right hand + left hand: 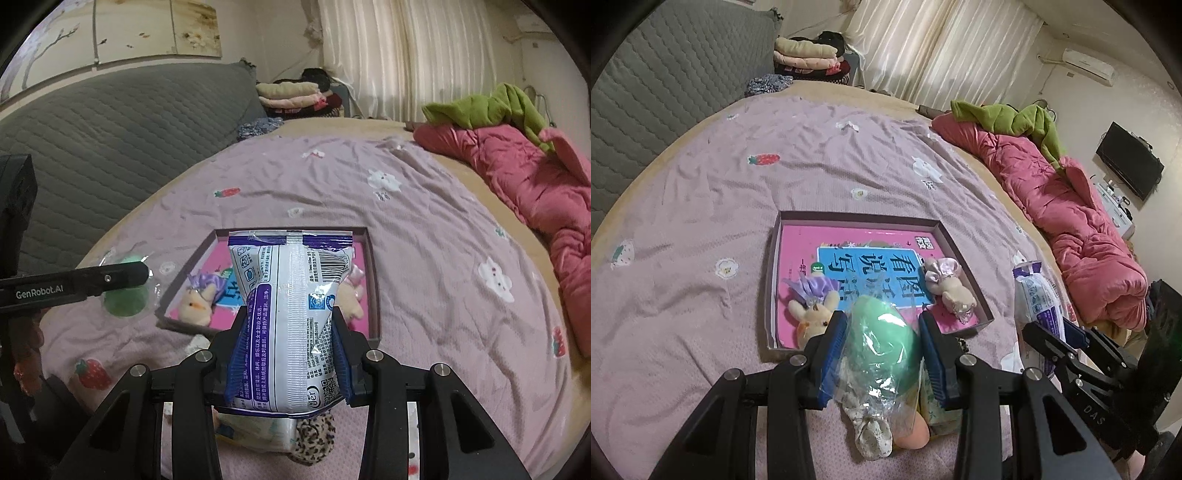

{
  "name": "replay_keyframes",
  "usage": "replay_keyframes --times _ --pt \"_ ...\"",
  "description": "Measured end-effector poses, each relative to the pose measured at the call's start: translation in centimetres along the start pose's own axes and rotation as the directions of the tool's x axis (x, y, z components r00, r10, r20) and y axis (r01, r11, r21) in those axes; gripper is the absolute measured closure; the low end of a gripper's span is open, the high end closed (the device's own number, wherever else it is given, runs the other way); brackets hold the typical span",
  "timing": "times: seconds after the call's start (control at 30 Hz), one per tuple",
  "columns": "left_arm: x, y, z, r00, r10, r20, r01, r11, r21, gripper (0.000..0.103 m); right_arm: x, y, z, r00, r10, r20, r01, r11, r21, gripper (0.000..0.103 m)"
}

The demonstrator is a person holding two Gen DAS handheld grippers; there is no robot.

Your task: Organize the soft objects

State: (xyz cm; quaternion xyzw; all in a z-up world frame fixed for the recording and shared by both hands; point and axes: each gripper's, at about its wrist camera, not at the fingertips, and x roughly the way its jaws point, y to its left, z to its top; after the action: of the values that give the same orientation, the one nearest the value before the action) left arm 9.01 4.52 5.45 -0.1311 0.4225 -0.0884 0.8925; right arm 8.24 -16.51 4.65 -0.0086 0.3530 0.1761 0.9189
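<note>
My left gripper (882, 332) is shut on a green sponge in clear plastic wrap (882, 332), held just in front of a shallow box (857, 217) on the bed. The box holds a pink book (798, 243), a plush rabbit with a purple bow (812, 306) and a plush with a pink bow (949, 284). My right gripper (288, 332) is shut on a white and purple soft packet (291, 295), held upright above the box's near edge (375, 288). The sponge also shows in the right wrist view (123, 299), left of the box.
Below my left gripper lie a floral cloth item (871, 432) and an orange ball (912, 435). Below my right gripper lie a leopard-print item (314, 435) and a pale packet (255, 428). A pink quilt (1082, 221) lies along the bed's right side. A grey headboard (110, 136) stands behind.
</note>
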Motion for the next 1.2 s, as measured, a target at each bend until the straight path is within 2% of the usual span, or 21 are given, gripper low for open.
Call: replay_keyframes --times 0.53,1.2 --pt "0.4 0.0 1.7 1.000 0.003 0.015 -0.003 1.000 -0.008 0.063 0.7 1.1 2.7 0.999 -0.007 0.037 0.008 1.000 -0.020 0.062" --pt "4.5 0.2 3.3 1.000 -0.004 -0.004 0.003 1.000 -0.012 0.063 3.1 -0.1 4.4 0.999 -0.020 0.050 0.021 1.000 -0.007 0.062"
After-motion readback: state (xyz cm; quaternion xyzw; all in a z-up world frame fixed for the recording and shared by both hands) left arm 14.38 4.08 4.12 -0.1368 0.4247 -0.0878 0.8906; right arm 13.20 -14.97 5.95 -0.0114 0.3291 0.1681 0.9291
